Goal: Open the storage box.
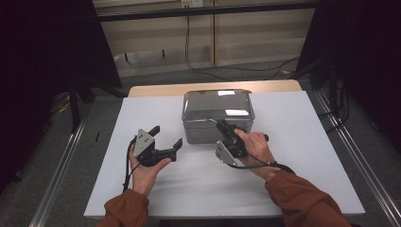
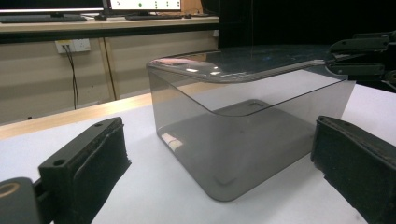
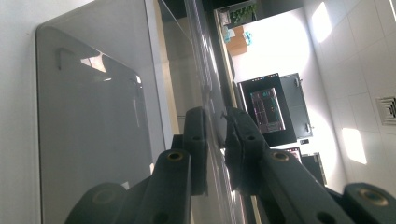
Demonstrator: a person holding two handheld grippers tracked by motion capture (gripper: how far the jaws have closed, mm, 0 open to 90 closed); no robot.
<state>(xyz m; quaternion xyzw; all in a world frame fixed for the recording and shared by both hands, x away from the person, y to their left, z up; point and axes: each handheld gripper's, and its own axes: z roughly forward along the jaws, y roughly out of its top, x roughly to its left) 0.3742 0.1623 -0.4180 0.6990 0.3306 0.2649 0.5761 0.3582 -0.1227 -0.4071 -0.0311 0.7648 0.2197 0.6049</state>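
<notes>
Lid [image 1: 217,105] of smoky plastic box [image 1: 215,132], mid-table: right gripper [image 1: 222,126] pinches its near edge, likely to lift. Left gripper [image 1: 166,137] spread wide, empty, just left of box, ready to steady it.

The box [image 1: 217,116] in the middle of the high view was smooth, see-through grey plastic, and its lid [image 1: 217,104] was shiny with bright spots of light. The surface [image 1: 302,156] under it looked white, flat and matt. At the lower left, the left tool [image 1: 163,142] was dull black, with rough, soft-looking pads [image 2: 107,158]. The sleeves [image 1: 307,198] at the bottom were brown cloth.
</notes>
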